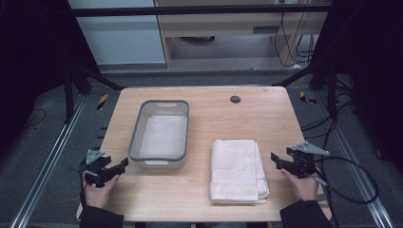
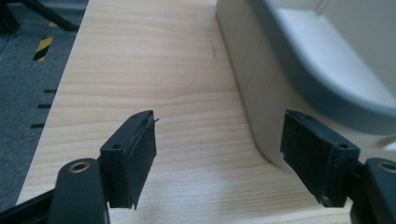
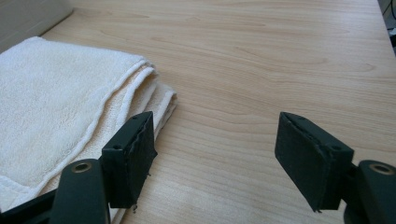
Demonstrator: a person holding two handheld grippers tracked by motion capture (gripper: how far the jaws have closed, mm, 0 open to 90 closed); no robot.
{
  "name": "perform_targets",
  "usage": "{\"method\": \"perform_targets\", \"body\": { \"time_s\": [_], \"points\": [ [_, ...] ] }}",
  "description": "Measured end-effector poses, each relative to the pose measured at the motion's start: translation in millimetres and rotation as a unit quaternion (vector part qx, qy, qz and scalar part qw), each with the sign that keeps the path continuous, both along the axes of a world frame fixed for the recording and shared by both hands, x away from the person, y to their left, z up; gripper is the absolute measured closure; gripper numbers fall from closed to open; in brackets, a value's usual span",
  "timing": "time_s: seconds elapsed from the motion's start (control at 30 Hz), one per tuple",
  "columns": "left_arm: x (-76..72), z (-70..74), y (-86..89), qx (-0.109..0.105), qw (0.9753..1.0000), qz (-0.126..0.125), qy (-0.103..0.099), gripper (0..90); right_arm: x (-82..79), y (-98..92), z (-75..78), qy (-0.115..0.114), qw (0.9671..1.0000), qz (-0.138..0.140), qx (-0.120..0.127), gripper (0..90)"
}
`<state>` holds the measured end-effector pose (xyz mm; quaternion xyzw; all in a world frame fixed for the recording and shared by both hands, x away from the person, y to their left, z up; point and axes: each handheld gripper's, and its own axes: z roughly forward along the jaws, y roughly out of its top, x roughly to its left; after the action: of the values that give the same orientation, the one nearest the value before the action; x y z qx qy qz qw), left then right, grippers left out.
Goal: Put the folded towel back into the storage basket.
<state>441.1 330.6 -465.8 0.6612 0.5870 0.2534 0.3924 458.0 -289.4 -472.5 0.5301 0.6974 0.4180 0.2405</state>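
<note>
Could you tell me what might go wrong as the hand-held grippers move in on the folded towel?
The folded towel lies in loose layers, so the open right hand-held gripper may pinch only the top layer and unfold it. The open left hand-held gripper sits close beside the tub; a careless swing could nudge it.

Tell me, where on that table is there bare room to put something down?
Bare wood lies between the tub and towel, across the far right of the table beyond the towel, and along the near edge in front of the tub. It is tighter where the left gripper nears the tub and the right gripper nears the towel.
</note>
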Motion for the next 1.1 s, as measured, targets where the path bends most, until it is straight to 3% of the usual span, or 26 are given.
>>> {"method": "perform_targets", "body": {
  "time_s": [0.17,0.43,0.7,0.8,1.1],
  "points": [
    [-7.3,10.3,-4.4,0.002,0.9996,-0.004,-0.029,26.8,-0.6,-0.8,-0.2,0.003,1.0,0.0,-0.008,27.3],
    [-13.5,22.5,-9.7,-0.001,0.9984,-0.013,-0.056,29.3,-1.7,1.7,4.7,-0.006,0.9999,0.005,-0.012,26.9],
    [-17.9,34.2,-15.1,-0.013,0.9969,-0.026,-0.073,32.7,-1.6,2.8,12.3,-0.011,0.9999,0.011,-0.005,29.4],
    [-18.4,37.8,-17.1,-0.022,0.9966,-0.028,-0.074,33.2,-1.2,4.0,15.2,-0.015,0.9998,0.015,-0.004,29.9],
    [-16.1,46.8,-23.2,-0.025,0.996,-0.032,-0.08,34.8,-0.7,4.1,24.0,-0.023,0.9995,0.017,0.009,31.6]
  ]
}}
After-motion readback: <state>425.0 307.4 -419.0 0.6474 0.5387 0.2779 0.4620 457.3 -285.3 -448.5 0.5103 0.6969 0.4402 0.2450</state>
